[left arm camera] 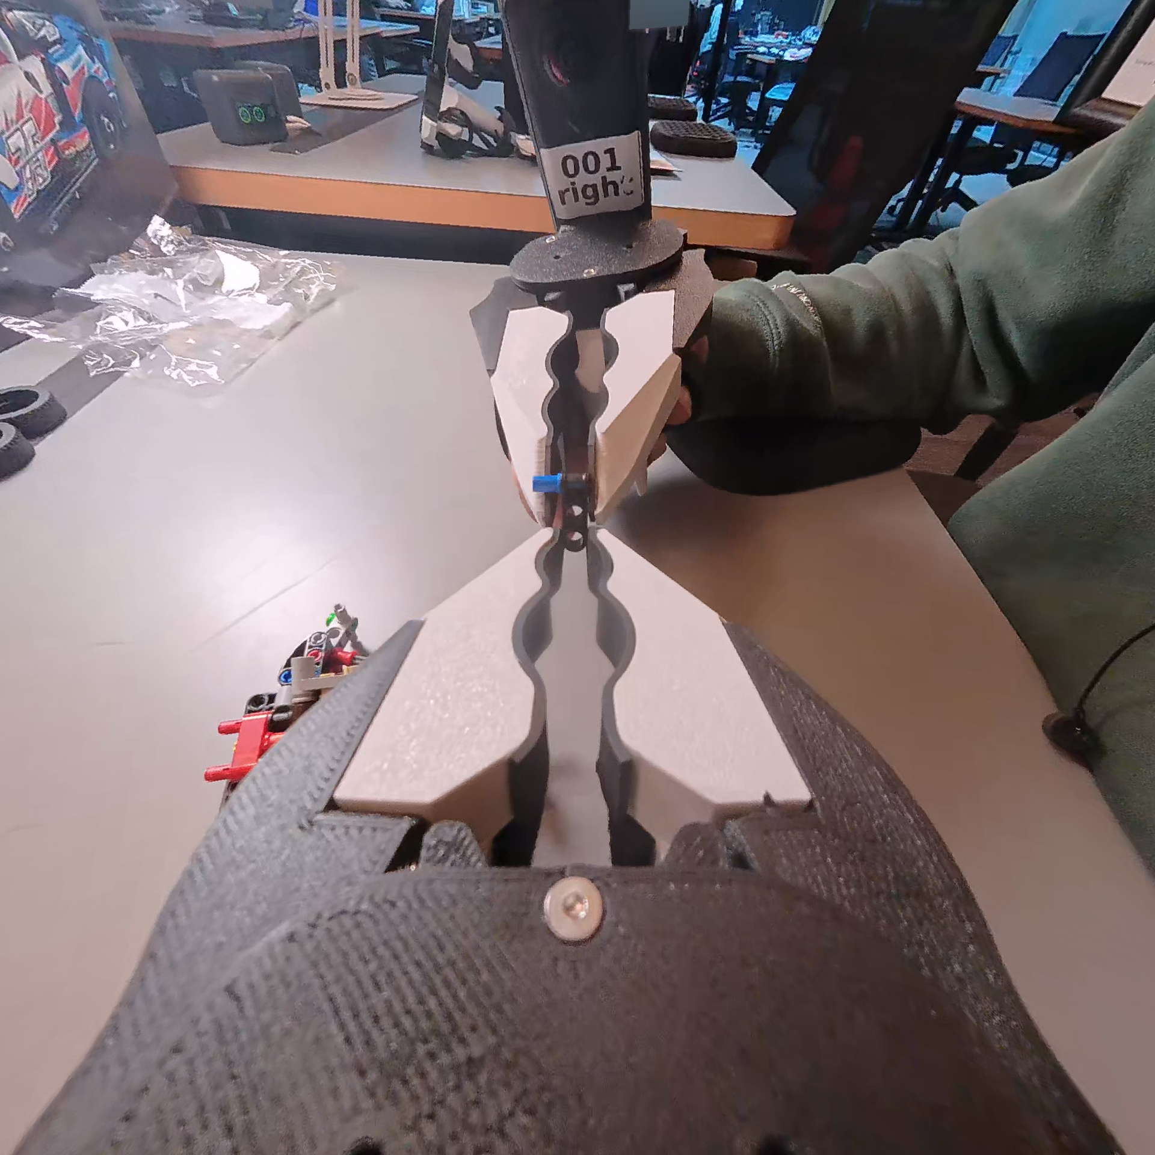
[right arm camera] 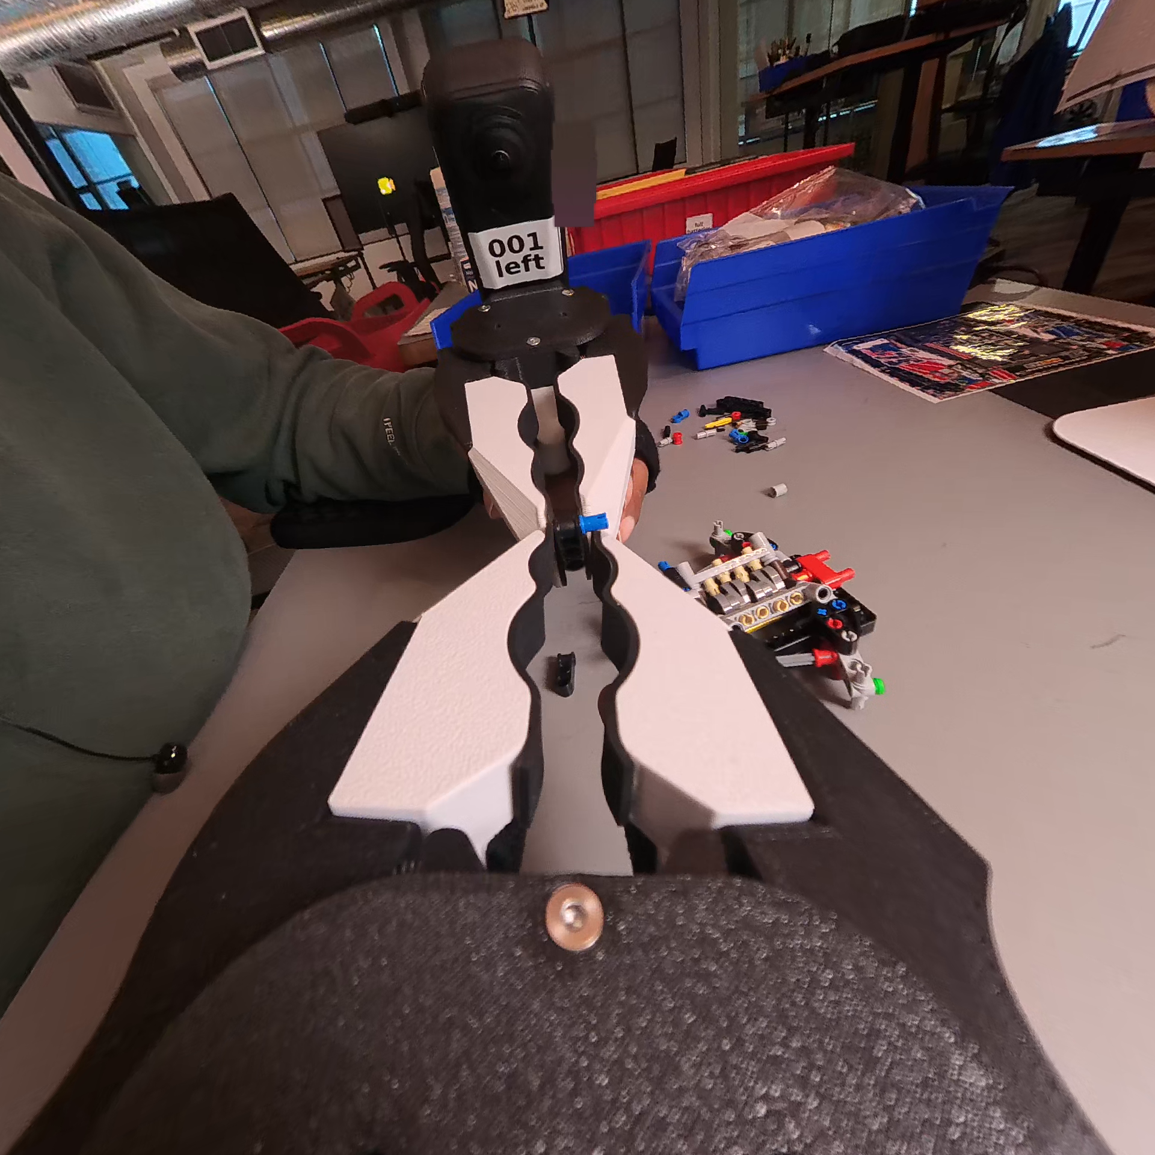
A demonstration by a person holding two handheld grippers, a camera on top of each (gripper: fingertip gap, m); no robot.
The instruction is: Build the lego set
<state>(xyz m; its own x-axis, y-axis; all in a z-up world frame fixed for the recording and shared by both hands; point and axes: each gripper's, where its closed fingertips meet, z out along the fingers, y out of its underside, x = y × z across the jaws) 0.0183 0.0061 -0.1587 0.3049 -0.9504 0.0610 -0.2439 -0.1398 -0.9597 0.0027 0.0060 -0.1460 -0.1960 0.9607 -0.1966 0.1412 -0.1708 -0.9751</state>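
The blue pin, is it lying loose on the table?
No. The blue pin sits in a small black beam that both grippers hold above the table, fingertips meeting on it.

We see a white label (left arm camera: 592, 178) with dark print on the black camera housing above the right hand-held gripper (left arm camera: 572, 500). A like label (right arm camera: 516, 255) sits above the left hand-held gripper (right arm camera: 572, 531). A printed sheet (right arm camera: 994, 347) lies on the desk (right arm camera: 937, 562), unreadable.
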